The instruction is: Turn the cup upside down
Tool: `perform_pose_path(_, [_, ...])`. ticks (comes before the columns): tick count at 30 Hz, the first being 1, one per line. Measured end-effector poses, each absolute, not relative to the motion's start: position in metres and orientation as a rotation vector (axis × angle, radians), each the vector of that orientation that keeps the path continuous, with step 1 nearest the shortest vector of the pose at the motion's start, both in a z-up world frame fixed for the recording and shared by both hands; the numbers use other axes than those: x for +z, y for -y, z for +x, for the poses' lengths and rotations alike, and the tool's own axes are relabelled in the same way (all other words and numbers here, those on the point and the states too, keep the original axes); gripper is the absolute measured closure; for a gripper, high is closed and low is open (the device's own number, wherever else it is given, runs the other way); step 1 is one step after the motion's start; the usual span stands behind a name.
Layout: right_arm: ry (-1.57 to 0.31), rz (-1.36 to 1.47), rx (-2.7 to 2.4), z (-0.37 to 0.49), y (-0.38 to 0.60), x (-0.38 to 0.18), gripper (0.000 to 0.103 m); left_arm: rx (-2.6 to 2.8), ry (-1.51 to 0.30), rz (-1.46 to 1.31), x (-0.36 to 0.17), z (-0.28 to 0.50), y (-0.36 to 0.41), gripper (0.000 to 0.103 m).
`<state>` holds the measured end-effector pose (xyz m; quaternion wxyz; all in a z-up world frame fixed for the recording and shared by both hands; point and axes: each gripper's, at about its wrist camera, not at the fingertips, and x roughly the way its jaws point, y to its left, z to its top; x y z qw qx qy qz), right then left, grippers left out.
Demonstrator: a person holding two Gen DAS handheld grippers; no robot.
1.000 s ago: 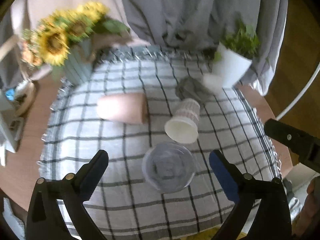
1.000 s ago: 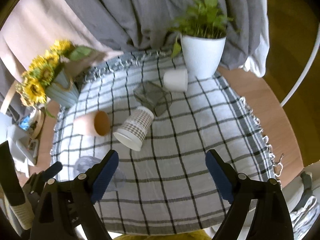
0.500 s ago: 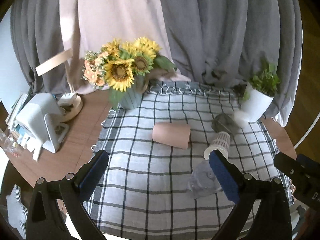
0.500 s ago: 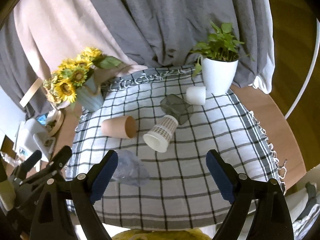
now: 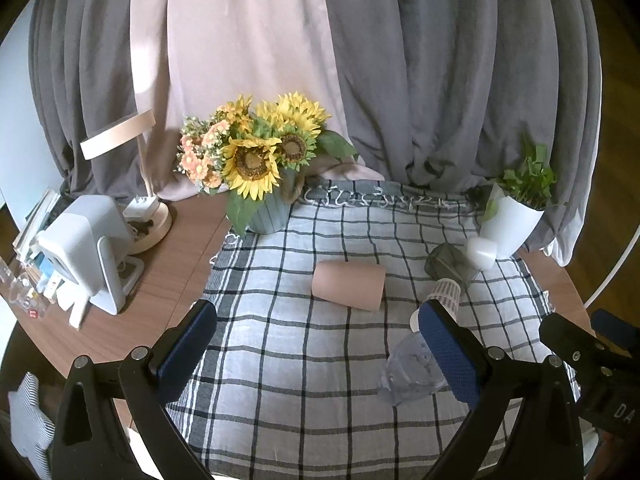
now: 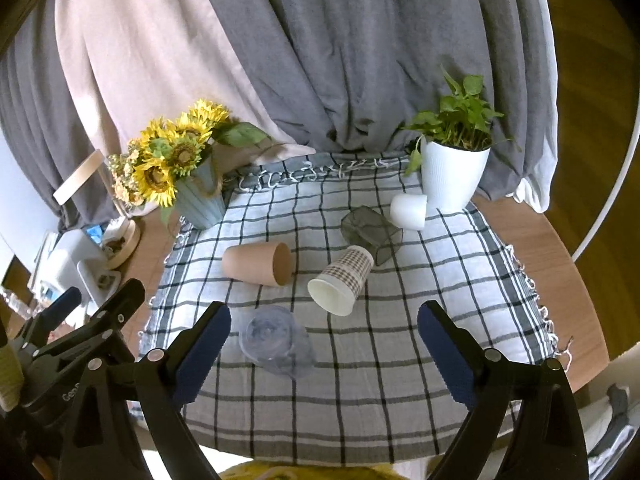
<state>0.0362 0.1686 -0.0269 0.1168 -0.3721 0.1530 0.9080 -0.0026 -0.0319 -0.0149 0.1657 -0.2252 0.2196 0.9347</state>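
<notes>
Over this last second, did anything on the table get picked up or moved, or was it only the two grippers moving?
Only the grippers moved. The left hand-held gripper pulled up and back from above the clear plastic cup, swinging left; the right hand-held gripper also drew back. Both stayed open, holding nothing. The brown cup, checked paper cup, dark glass and white cup still lie where they were on the tablecloth.

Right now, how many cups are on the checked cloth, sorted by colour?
Brown cup: 1
Checked-pattern cup: 1
Clear cup: 1
Dark see-through cup: 1
White cup: 1
Total: 5 cups, at least four lying on their sides.
</notes>
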Motion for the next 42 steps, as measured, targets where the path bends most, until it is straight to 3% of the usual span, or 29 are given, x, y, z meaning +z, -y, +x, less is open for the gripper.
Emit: perform_pose_path(42, [-0.446,-1.093,2.666,0.0355,-0.1666,-0.0256,0.008,2.668,-0.639,-0.645,-0.0144,-0.0011,0.0326,0.0])
